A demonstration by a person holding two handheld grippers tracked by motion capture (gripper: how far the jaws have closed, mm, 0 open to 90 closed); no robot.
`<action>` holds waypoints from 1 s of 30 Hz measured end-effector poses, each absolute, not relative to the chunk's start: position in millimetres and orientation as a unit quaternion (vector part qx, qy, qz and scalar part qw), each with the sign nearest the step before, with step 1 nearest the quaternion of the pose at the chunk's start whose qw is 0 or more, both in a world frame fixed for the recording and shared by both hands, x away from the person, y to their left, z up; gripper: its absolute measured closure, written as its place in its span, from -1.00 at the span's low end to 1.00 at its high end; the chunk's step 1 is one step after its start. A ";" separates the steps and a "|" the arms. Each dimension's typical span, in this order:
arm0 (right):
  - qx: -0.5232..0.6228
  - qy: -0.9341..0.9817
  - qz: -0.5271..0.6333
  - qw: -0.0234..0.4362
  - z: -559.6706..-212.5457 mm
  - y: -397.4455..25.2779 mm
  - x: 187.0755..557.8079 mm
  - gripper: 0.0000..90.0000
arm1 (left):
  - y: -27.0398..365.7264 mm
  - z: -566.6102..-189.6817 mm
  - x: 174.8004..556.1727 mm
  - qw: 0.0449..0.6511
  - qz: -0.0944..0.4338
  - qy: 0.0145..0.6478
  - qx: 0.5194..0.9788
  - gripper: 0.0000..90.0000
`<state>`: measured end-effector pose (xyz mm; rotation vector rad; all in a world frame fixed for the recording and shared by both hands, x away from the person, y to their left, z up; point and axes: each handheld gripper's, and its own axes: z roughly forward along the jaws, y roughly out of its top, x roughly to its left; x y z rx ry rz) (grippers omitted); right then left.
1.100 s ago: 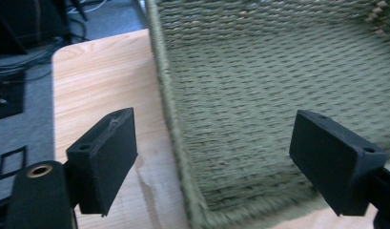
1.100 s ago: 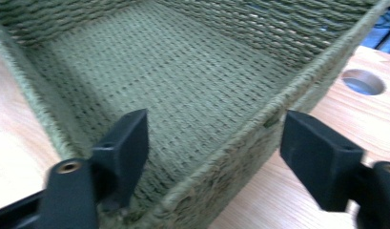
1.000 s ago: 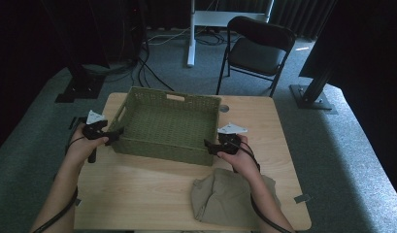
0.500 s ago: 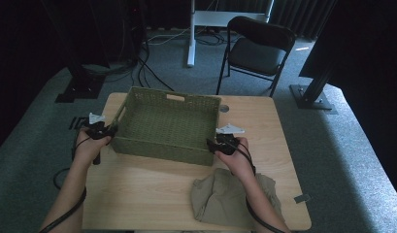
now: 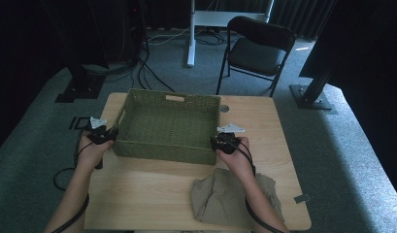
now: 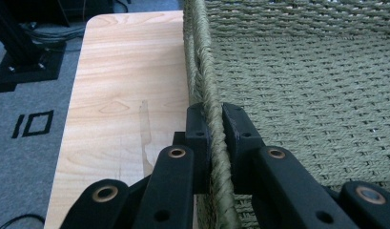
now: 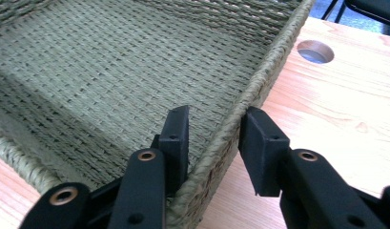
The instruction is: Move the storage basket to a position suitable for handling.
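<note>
A green woven basket (image 5: 162, 151) stands empty on the wooden table (image 5: 147, 194). My left gripper (image 5: 110, 132) is at the basket's left side. In the left gripper view the left gripper (image 6: 215, 114) is shut on the basket's rim (image 6: 202, 57), with a jaw pressed to each side of the braid. My right gripper (image 5: 216, 141) is at the basket's right near corner. In the right gripper view the right gripper (image 7: 216, 119) stands open astride the rim (image 7: 273, 62), with one jaw inside the basket, one outside, and a gap showing.
A crumpled tan cloth (image 5: 220, 196) lies on the table's near right part, under the right forearm. A round cable hole (image 5: 224, 108) sits in the table behind the basket's right corner. A black folding chair (image 5: 256, 48) stands on the carpet beyond the table.
The basket has shifted slightly to the left on the table, along with both hands. The cloth has not moved.
</note>
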<state>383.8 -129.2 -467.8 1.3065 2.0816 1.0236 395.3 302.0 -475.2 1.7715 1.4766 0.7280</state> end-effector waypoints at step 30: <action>0.513 0.737 0.370 0.239 -467.8 -159.1 386.6 0.63 | 270.0 -477.1 379.9 0.370 0.267 0.577 0.677 0.84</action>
